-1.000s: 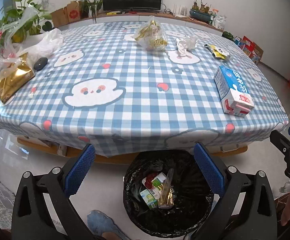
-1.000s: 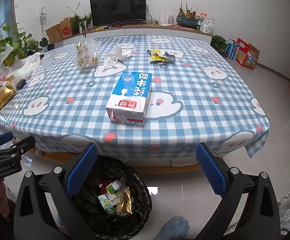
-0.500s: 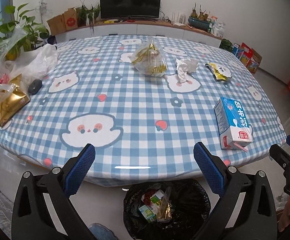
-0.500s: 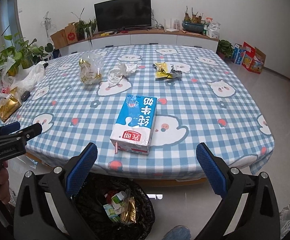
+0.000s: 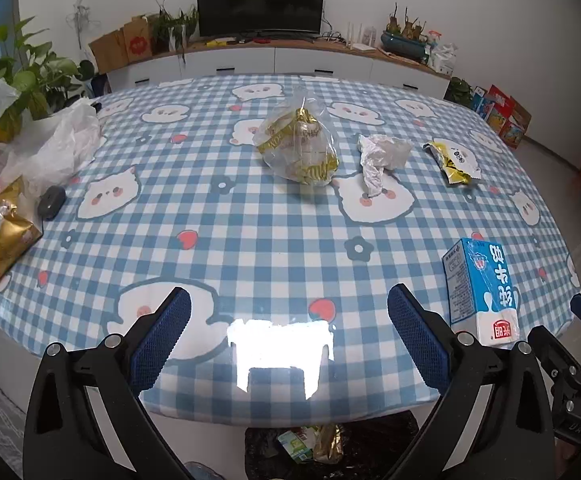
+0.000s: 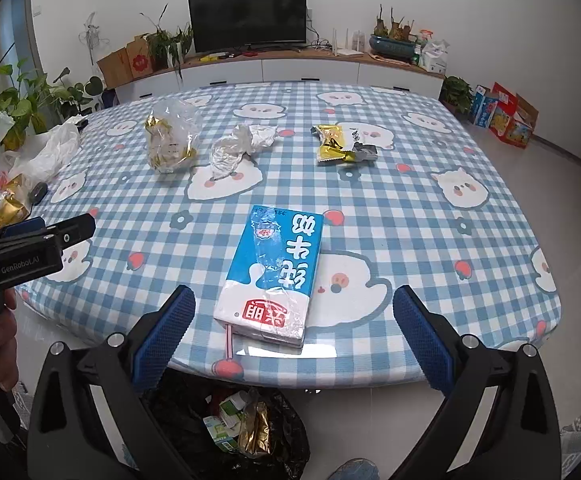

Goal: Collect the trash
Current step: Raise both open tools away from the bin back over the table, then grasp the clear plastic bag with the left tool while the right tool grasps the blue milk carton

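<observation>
A desk [image 6: 410, 216] covered with a blue-and-white checked cloth printed with cartoon faces is seen from its near edge in both wrist views. The right tongs [image 6: 294, 300] are held spread wide and empty, with the blue-and-white rectangular milk carton [image 6: 276, 268] lying flat between their blue pads, near the edge of the desk and untouched. The left tongs [image 5: 288, 304] are likewise spread wide and empty above the near part of the cloth; the same carton [image 5: 484, 288] is seen to their right. Farther back on the desk, a clear plastic bag with gold wrappers inside [image 5: 300, 148], a crumpled white wrapper [image 5: 380, 154] and a flat yellow snack packet [image 5: 452, 160] are laid out in a row, well apart from both tongs. Below the desk edge, a bin lined with a black bag [image 6: 230, 432] is partly shown, with a small green-and-white carton and a gold wrapper inside it.
</observation>
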